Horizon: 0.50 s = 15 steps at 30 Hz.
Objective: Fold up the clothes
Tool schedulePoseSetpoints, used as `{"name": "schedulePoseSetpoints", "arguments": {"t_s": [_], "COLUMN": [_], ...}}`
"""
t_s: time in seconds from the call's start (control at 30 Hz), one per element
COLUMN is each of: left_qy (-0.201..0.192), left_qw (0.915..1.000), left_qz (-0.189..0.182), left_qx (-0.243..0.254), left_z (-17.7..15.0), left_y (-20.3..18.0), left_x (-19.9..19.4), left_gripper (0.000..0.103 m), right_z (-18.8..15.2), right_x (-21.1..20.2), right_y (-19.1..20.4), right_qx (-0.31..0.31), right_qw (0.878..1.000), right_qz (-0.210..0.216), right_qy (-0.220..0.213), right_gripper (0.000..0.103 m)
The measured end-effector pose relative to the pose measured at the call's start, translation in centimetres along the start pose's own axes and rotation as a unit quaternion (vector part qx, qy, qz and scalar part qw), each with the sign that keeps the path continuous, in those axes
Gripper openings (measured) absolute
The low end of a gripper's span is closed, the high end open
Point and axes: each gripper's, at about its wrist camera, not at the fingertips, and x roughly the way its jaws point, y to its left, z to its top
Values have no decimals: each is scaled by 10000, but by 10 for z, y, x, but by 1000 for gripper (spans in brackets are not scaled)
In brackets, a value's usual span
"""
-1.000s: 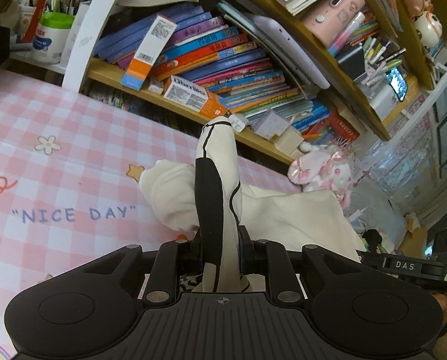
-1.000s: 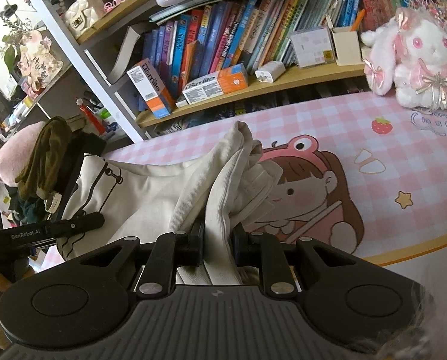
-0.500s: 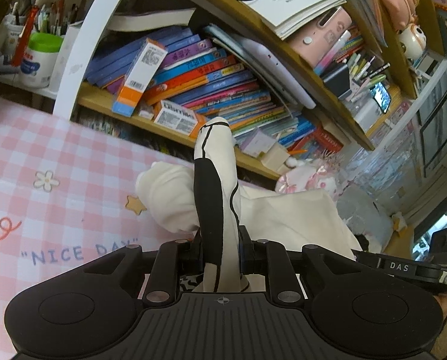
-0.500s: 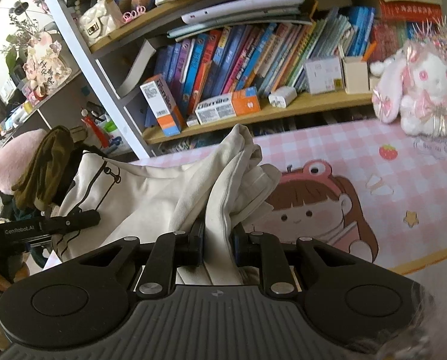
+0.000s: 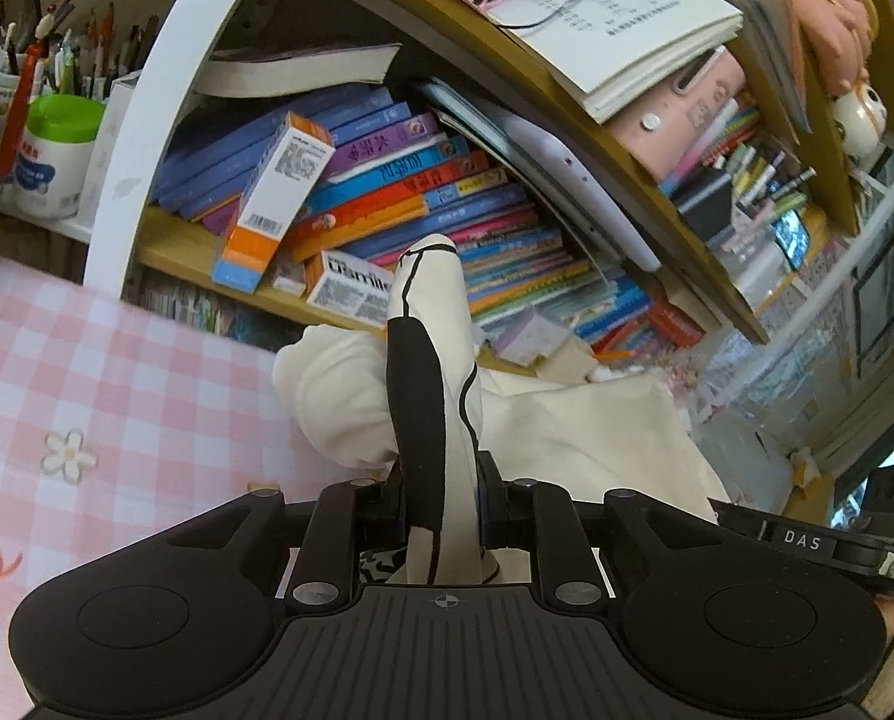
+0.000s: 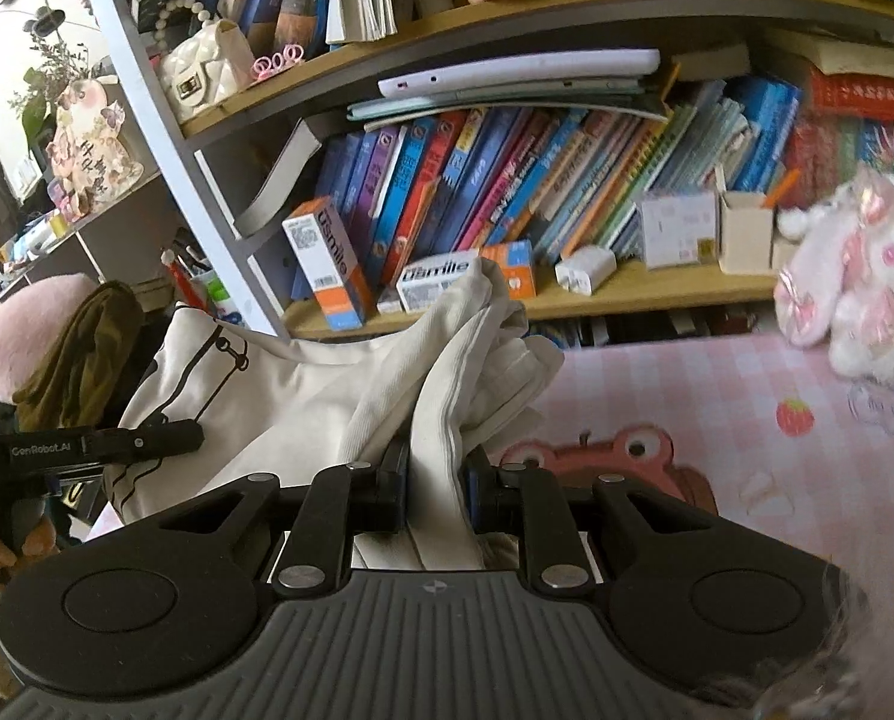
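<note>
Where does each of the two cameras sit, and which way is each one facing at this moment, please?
Left wrist: sits on the left gripper, facing forward and slightly down over the pink checked table cover to the bookshelf; its fingers pinch the cream garment.
Right wrist: sits on the right gripper, facing the same bookshelf and a plush rabbit; its fingers clamp the garment too, and the left gripper shows at the left edge.
Shared: garment, table cover, bookshelf.

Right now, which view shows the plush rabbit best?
The right wrist view: the plush rabbit sits in the open at the right edge on the pink cloth, though blurred. The left wrist view shows only a blurred pink-white scrap of it behind the garment.
</note>
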Motion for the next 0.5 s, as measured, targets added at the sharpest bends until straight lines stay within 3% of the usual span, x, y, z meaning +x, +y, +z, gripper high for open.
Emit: {"name": "schedulePoseSetpoints", "arguments": {"t_s": [0.5], "left_qy": [111], "left_qw": [9992], "left_qz": [351], "left_qx": [-120], "left_z": [29], "left_y": [20], "left_x": [74], "left_gripper": [18], "right_z": [38], "right_x": [81], "right_y": [-45], "right_qx": [-43], "right_qw": [9992], "right_qz": [278], "right_qy": [282], "right_gripper": [16]}}
